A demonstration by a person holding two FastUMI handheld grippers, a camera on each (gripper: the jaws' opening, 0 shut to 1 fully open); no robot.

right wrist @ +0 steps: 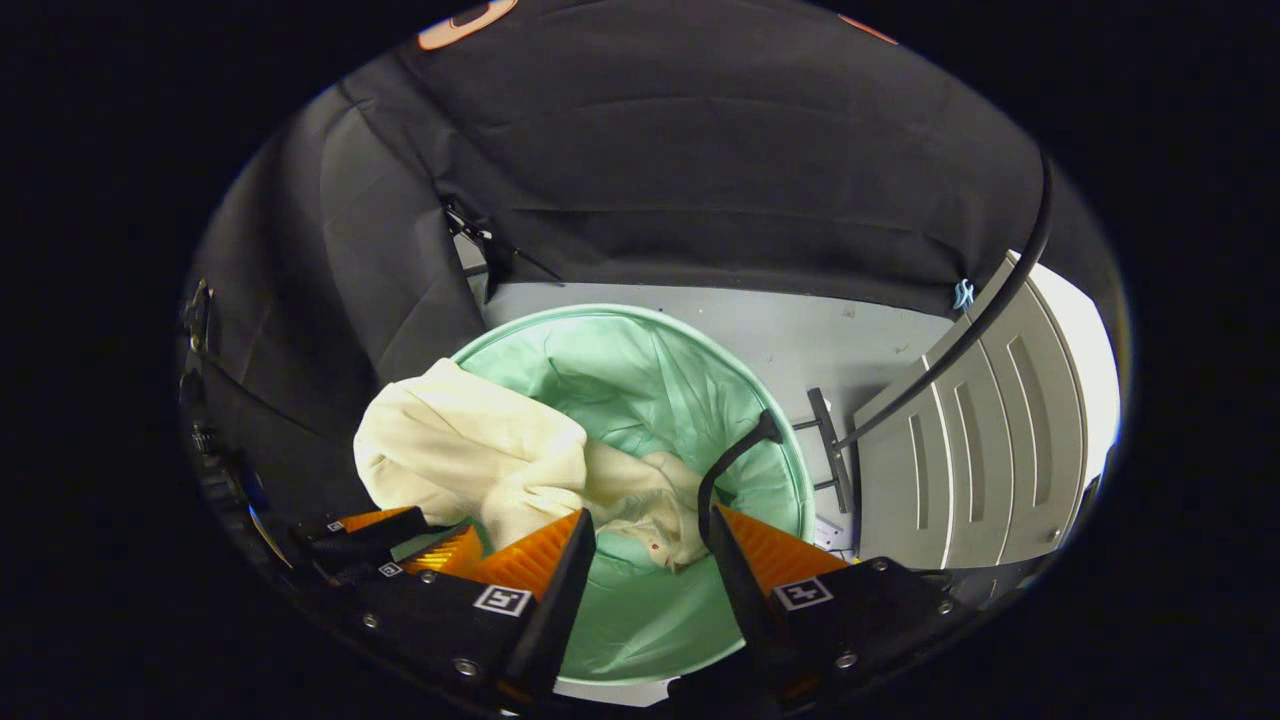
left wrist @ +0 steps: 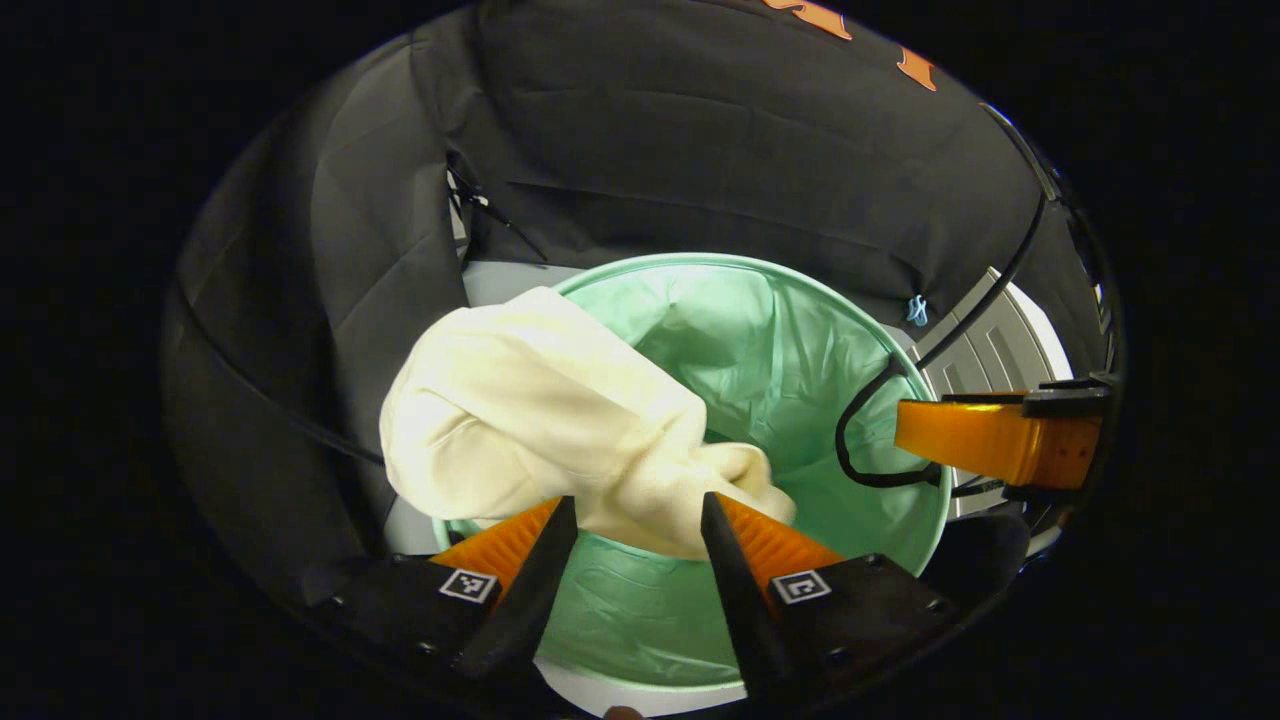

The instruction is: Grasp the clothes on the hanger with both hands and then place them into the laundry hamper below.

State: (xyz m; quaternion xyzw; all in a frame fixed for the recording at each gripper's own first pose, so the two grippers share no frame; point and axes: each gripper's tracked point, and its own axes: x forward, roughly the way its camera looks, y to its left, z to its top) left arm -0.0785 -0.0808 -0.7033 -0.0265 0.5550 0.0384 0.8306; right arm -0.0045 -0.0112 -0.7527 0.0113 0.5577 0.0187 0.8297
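Note:
A cream garment point(left wrist: 520, 410) lies bunched over the left rim of the mint-green laundry hamper point(left wrist: 760, 262), one end trailing down inside it. My left gripper point(left wrist: 637, 503) hovers over the hamper's near side, open, with the garment's lower fold just past its fingertips and not pinched. In the right gripper view the garment point(right wrist: 460, 450) hangs over the hamper point(right wrist: 620, 310) in the same way. My right gripper point(right wrist: 650, 518) is open above the hamper's mouth, holding nothing. One orange finger of the right gripper point(left wrist: 990, 440) juts in from the right; the left gripper point(right wrist: 400, 540) sits low left.
A grey panelled cabinet point(right wrist: 980, 440) stands right of the hamper on the grey floor point(right wrist: 800, 340). A black cable point(right wrist: 990, 310) runs down from the upper right toward the hamper's rim. Black cloth wall closes in behind and to the left.

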